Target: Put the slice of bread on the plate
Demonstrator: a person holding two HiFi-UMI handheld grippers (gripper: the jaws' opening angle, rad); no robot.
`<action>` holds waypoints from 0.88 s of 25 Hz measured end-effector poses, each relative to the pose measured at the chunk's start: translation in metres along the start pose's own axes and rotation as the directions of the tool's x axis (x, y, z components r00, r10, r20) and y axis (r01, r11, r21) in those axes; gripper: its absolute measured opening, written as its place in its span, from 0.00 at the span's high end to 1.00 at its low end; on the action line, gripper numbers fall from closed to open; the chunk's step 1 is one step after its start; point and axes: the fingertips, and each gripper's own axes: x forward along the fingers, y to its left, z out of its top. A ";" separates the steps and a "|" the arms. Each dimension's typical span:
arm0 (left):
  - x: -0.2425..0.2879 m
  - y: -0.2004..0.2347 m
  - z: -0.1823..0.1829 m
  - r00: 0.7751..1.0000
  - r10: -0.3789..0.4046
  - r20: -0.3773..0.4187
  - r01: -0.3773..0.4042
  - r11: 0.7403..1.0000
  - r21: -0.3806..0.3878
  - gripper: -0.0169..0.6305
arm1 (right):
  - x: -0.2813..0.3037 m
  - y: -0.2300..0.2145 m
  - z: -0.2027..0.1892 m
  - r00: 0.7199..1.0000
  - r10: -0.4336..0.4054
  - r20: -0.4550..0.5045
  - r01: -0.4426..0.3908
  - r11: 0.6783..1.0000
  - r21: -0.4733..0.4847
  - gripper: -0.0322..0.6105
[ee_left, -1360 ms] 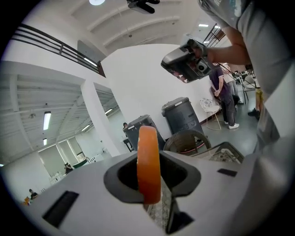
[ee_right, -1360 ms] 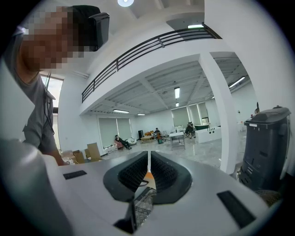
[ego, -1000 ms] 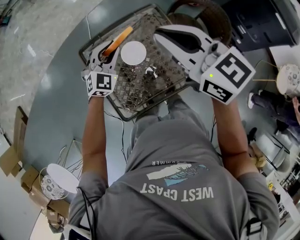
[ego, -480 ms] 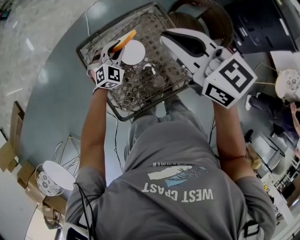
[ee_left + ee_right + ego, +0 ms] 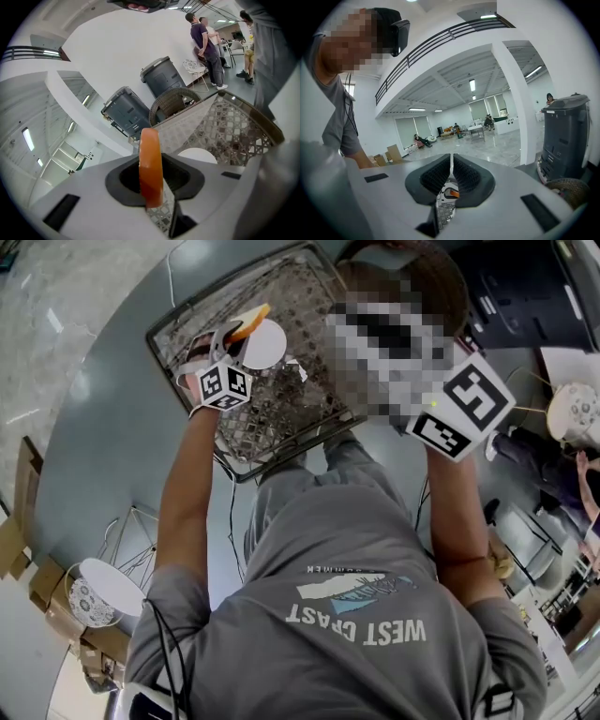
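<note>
The left hand-held gripper [image 5: 232, 338] has come down toward the dark-rimmed woven lattice tray [image 5: 300, 399] on the round grey counter [image 5: 112, 427]. In the head view it now looks smaller and sits closer to the round white plate [image 5: 265, 345] than it did a second ago. Its jaws are clamped on the orange-brown slice of bread [image 5: 150, 159], just as before. The left gripper view shows the slice standing edge-on between the pads, with its upper end sticking out past them. From above, that end just overlaps the plate's upper-left rim. In the left gripper view the plate lies ahead of the slice and a little to its right. How far above the plate the bread hangs cannot be told, but it does not look to be resting on it. The right hand-held gripper [image 5: 451, 176] has barely shifted. It sits off to the side, away from the tray, with its ribbed pads pressed together and nothing between them. The carry looks nearly done. What probably remains is a short move across to centre the slice over the plate, tipping it flat, and opening the jaws. Let go on edge, the bread could topple onto the tray lattice.
</note>
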 end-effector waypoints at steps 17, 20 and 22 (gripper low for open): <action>0.048 -0.041 -0.025 0.994 -0.011 -0.110 0.031 0.984 0.176 0.82 | 0.004 -0.035 -0.020 0.999 -0.014 -0.046 0.016 0.999 0.048 0.94; 0.054 -0.050 -0.026 0.992 -0.020 -0.127 0.044 0.981 0.191 0.82 | 0.004 -0.040 -0.022 0.999 -0.012 -0.053 0.015 0.998 0.056 0.94; 0.058 -0.056 -0.029 0.990 -0.028 -0.139 0.056 0.978 0.201 0.82 | 0.005 -0.042 -0.025 0.998 -0.012 -0.058 0.015 0.998 0.062 0.94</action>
